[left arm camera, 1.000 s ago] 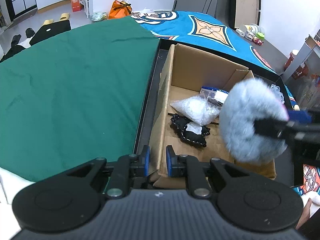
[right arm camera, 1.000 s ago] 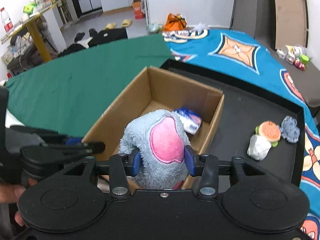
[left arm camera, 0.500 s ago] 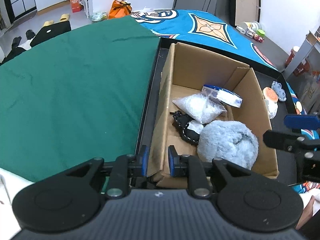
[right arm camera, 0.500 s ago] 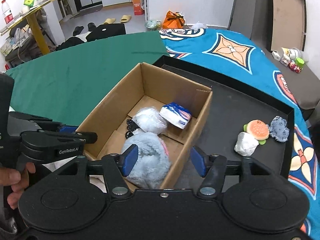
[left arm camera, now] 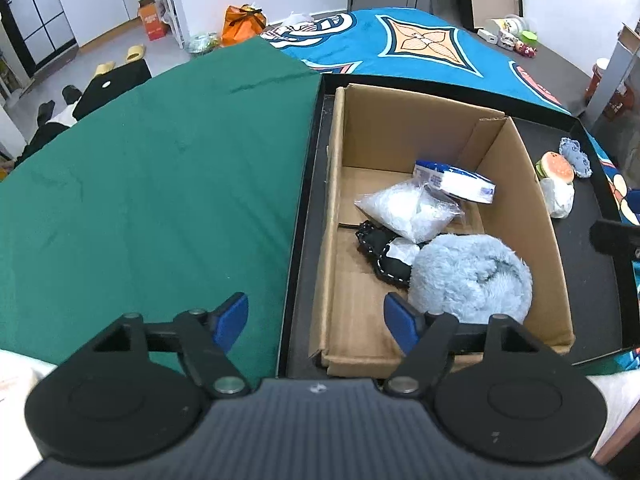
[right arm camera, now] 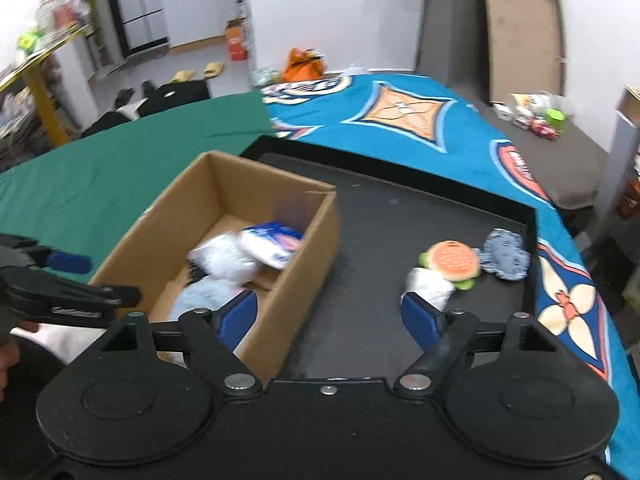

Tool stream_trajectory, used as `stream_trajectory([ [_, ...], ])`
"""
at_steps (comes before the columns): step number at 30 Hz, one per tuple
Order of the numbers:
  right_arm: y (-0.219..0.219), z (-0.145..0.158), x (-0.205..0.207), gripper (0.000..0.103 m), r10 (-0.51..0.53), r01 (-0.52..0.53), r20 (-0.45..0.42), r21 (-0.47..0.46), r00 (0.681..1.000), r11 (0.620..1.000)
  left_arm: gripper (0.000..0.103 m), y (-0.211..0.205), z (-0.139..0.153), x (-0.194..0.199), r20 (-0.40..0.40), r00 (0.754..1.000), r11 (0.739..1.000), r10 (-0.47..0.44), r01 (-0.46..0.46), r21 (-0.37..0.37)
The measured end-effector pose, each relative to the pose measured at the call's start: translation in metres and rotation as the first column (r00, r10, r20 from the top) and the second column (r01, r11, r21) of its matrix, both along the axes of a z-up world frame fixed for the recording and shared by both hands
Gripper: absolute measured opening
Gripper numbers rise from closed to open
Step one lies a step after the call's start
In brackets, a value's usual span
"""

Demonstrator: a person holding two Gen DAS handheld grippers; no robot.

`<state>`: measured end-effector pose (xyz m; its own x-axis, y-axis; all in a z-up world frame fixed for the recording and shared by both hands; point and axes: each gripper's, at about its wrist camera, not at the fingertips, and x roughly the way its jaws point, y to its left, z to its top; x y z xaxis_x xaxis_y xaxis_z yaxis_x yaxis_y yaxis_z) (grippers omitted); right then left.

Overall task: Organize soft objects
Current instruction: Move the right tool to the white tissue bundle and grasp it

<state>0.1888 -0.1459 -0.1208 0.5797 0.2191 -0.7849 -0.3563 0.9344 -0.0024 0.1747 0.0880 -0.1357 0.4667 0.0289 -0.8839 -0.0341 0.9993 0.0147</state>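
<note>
At the bottom of the left view, the left claw [left arm camera: 316, 318] gapes empty over the box [left arm camera: 400, 128] edge; the plush [left arm camera: 470, 276] lies inside, lower right. In the right view, the right claw [right arm camera: 330, 318] spreads empty at bottom centre, the burger toy [right arm camera: 454, 260] right of the box [right arm camera: 308, 248] on the tray [right arm camera: 384, 224].

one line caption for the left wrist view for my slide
Open left gripper over cardboard box holding blue plush.
</note>
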Motion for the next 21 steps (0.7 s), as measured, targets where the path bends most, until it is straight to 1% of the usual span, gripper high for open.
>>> stream_trajectory([
  [4, -0.016, -0.005, 0.008, 0.080, -0.038, 0.038, 0.012, 0.007, 0.999, 0.999, 0.074, -0.001, 0.001, 0.003, -0.007, 1.000, 1.000, 0.007, -0.007, 0.011],
  [12, -0.036, -0.015, 0.021, 0.082, -0.087, 0.087, 0.000, 0.027, 0.996, 0.996, 0.074, -0.009, 0.003, 0.011, -0.022, 1.000, 0.999, 0.006, -0.005, 0.047],
  [15, -0.041, -0.020, 0.029, 0.082, -0.121, 0.122, -0.023, 0.045, 0.992, 0.992, 0.074, -0.012, 0.002, 0.014, -0.028, 1.000, 0.999, 0.012, -0.010, 0.053],
  [18, -0.044, -0.027, 0.036, 0.082, -0.140, 0.142, -0.031, 0.084, 0.990, 0.986, 0.074, -0.017, -0.001, 0.016, -0.036, 0.999, 0.997, 0.013, -0.011, 0.071],
  [21, -0.049, -0.035, 0.040, 0.082, -0.154, 0.157, -0.040, 0.104, 0.987, 0.982, 0.074, -0.021, -0.005, 0.020, -0.058, 0.997, 0.996, 0.041, -0.036, 0.086],
])
